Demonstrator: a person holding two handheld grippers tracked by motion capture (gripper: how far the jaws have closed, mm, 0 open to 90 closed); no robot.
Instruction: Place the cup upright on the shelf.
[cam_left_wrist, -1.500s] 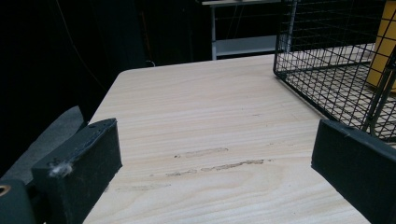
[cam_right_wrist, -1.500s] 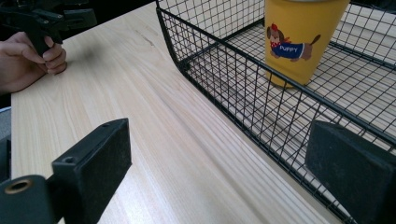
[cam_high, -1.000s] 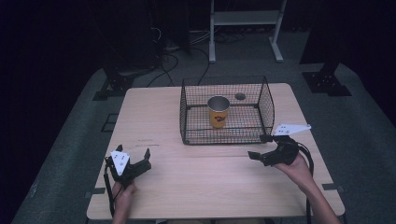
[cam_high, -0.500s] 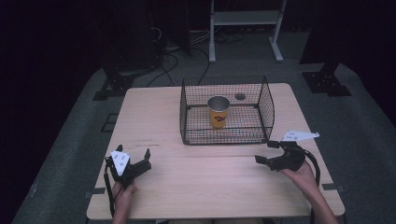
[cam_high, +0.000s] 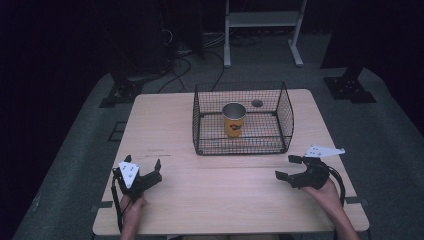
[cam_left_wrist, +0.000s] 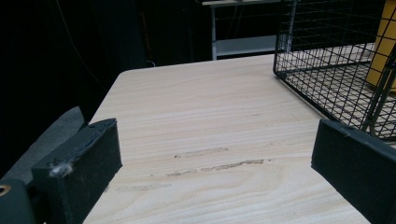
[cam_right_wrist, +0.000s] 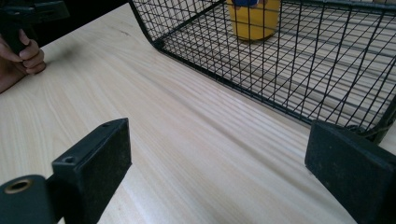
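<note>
A black wire basket sits on a pale wooden tabletop, with a yellow cup upright inside it. The left gripper rests near the tabletop's near edge, well apart from the basket, jaws spread wide and empty. The right gripper lies nearer the basket's front right corner, jaws also wide and empty.

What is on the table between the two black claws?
Nothing: in the high view, bare light wooden table runs from the left claw to the right claw. The black wire basket sits farther back.
</note>
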